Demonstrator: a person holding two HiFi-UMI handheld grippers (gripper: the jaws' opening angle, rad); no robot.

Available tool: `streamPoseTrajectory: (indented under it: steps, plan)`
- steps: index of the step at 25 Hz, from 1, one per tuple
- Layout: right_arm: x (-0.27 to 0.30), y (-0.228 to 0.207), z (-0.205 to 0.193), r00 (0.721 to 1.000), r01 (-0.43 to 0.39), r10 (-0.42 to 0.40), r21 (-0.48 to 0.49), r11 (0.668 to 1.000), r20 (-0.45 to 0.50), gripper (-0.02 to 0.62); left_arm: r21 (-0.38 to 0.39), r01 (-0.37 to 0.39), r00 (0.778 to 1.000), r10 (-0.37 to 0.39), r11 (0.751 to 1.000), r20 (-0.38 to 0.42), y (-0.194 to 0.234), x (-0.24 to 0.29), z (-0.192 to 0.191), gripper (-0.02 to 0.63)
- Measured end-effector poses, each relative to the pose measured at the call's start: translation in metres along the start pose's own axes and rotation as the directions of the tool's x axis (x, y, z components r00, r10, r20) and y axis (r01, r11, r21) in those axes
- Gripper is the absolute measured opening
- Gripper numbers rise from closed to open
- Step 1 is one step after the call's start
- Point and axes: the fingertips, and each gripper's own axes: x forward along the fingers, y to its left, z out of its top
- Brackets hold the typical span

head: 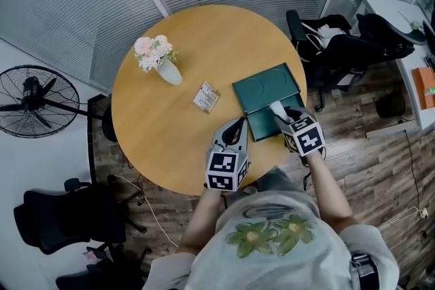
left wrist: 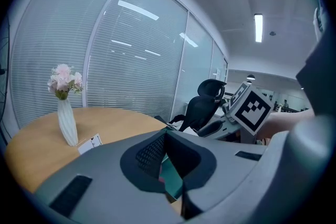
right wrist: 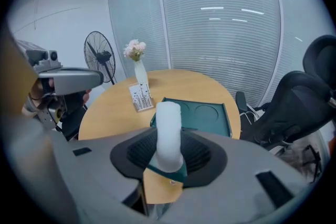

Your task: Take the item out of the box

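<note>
Wood, round and pale, is what the head view mostly shows: a table (head: 170, 139) with a white vase of pink flowers (head: 162, 62) toward its far left and a small printed card (head: 206, 97) near the middle. A dark green box (head: 268, 88) lies open at the right edge. Its far half is flat with two round impressions and its near half is deeper. The right gripper (head: 282, 115) reaches into that near half, with a white roll-shaped item (head: 277, 108) showing at its tips. The left gripper (head: 239, 124) points at the box's near left corner. A standing fan (head: 30, 98) is on the floor to the left, and a black office chair (head: 340, 44) stands behind the table.

From the left gripper view, the jaws are drawn together on a thin teal edge of the box, pinching its wall. Beyond them stand the vase, the card, the chair and the right gripper's marker cube.

From the right gripper view, the jaws are clenched on the white item low on its length. It rises upright between the pads, just over the box's near rim. The flat half of the box lies beyond it, with the card and vase further back.
</note>
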Motion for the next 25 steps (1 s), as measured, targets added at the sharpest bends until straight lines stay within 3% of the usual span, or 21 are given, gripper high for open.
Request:
streamPoseTrajectory:
  steps: [25]
  plan:
    - [-0.081,0.022,0.037,0.963,-0.023,0.012,0.038,0.999,0.271,0.144,-0.027,0.038,0.999,-0.037,0.999,0.026,-0.022,-0.007,0.008,-0.005]
